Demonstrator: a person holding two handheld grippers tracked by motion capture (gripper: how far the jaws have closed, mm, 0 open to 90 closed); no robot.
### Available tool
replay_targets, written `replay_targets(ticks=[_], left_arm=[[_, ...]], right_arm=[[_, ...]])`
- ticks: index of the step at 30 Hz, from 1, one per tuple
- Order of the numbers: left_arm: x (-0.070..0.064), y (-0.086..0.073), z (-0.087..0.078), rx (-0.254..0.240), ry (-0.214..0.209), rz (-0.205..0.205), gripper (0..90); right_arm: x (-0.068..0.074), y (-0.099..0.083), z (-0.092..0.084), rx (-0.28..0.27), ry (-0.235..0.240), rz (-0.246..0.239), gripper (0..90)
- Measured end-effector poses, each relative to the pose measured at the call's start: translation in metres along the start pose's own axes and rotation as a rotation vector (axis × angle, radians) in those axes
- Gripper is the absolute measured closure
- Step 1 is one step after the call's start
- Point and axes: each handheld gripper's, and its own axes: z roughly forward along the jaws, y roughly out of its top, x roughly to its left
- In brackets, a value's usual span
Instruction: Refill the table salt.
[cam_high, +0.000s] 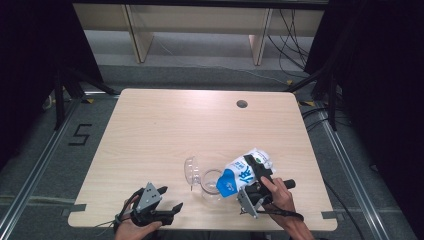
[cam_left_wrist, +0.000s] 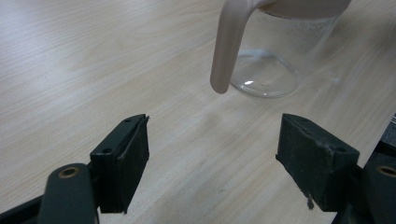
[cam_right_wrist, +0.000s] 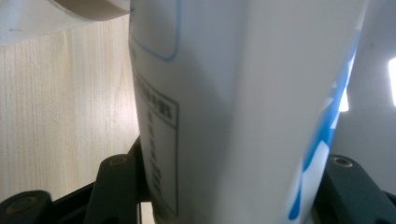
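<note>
On the table (cam_high: 150, 130), the right tongs (cam_high: 256, 181) clamp a tilted milk carton (cam_high: 240, 176) over the clear jug (cam_high: 212, 185) just beyond the idle, gaping left tongs (cam_high: 162, 200), so pouring seems begun, the jug looking nearly empty.

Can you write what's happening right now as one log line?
right gripper: shut on milk carton, tipped over clear jug | left gripper: open, idle

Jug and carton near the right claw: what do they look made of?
The jug looks like clear glass or hard plastic: the table grain shows through its wall and its base glints. Its handle is matte, opaque beige, probably plastic. The carton looks like coated paperboard: flat folded panels, smooth white surface with blue print, a faint sheen in the right gripper view.
</note>
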Motion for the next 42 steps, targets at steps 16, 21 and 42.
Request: replay_targets(ticks=[16, 21, 42], left_arm=[[-0.0007, -0.0004, 0.0011, -0.006, -0.01, 0.001, 24.6], [-0.0009, -0.0002, 0.001, 0.0, -0.01, 0.005, 24.6], [-0.0007, 0.0, 0.0007, 0.015, -0.011, 0.015, 24.6]], right_arm=[[-0.0001, -0.0008, 0.0004, 0.037, -0.027, -0.076, 46.7], [0.0007, -0.0006, 0.0012, 0.03, -0.035, -0.115, 47.2], [0.0038, 0.0028, 0.0015, 0.05, -0.041, -0.137, 48.1]])
